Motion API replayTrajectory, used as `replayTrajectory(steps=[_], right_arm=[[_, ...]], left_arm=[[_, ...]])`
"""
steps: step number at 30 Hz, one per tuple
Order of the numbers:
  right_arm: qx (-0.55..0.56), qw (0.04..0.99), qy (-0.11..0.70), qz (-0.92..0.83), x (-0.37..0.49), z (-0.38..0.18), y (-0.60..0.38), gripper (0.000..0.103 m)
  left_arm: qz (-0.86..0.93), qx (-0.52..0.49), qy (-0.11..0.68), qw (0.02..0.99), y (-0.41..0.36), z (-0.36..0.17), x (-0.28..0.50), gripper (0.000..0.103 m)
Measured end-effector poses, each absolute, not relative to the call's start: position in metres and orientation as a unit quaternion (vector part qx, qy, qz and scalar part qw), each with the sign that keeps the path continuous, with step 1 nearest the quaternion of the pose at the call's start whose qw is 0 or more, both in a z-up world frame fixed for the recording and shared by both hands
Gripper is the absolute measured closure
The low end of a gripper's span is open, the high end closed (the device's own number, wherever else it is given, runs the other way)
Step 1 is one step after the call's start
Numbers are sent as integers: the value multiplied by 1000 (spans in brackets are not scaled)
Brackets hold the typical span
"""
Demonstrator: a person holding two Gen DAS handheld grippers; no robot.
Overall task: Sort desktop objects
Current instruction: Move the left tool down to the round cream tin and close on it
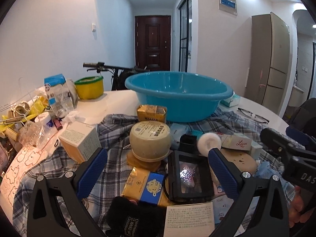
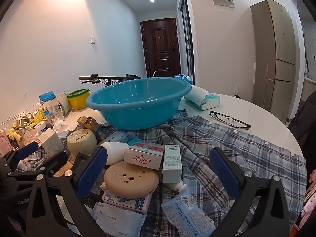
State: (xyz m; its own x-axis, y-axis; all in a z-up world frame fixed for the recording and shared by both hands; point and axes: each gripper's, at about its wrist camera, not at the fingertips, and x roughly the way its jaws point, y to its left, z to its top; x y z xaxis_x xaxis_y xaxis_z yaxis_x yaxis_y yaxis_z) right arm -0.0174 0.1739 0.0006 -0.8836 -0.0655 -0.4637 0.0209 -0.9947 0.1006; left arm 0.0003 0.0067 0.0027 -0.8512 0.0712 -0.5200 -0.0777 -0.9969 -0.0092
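Observation:
A blue plastic basin [image 1: 178, 96] [image 2: 138, 102] stands on a plaid shirt [image 2: 227, 144] at the table's middle. Small items lie piled on the shirt in front of it. My left gripper [image 1: 158, 154] hovers open over a round cream jar [image 1: 150, 140], a black framed case [image 1: 190, 174] and a gold-blue packet [image 1: 146, 185]. My right gripper [image 2: 158, 156] is open above a white Ligun box [image 2: 145, 157], a tan round case [image 2: 131, 178] and a pale green carton [image 2: 171, 163]. Neither holds anything. The left gripper [image 2: 29, 154] shows in the right wrist view.
Clutter of bags, bottles and a yellow tub [image 1: 89, 87] fills the table's left side. Eyeglasses [image 2: 229, 119] and a tissue pack [image 2: 203, 97] lie right of the basin. A bicycle handlebar [image 2: 106, 78] and a fridge [image 2: 274, 59] stand beyond the white table [image 2: 266, 122].

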Motion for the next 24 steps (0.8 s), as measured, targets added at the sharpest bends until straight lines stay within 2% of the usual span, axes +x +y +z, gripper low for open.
replayTrajectory(steps=[12, 17, 24], right_arm=[[277, 14, -16, -961, -30, -9, 166, 0], [278, 14, -24, -960, -33, -10, 165, 0], [286, 23, -11, -958, -36, -15, 153, 0]], left_arm=[[921, -385, 18, 55, -5, -22, -60, 0], [913, -404, 10, 60, -15, -24, -79, 5], [907, -414, 19, 72, -11, -26, -102, 5]])
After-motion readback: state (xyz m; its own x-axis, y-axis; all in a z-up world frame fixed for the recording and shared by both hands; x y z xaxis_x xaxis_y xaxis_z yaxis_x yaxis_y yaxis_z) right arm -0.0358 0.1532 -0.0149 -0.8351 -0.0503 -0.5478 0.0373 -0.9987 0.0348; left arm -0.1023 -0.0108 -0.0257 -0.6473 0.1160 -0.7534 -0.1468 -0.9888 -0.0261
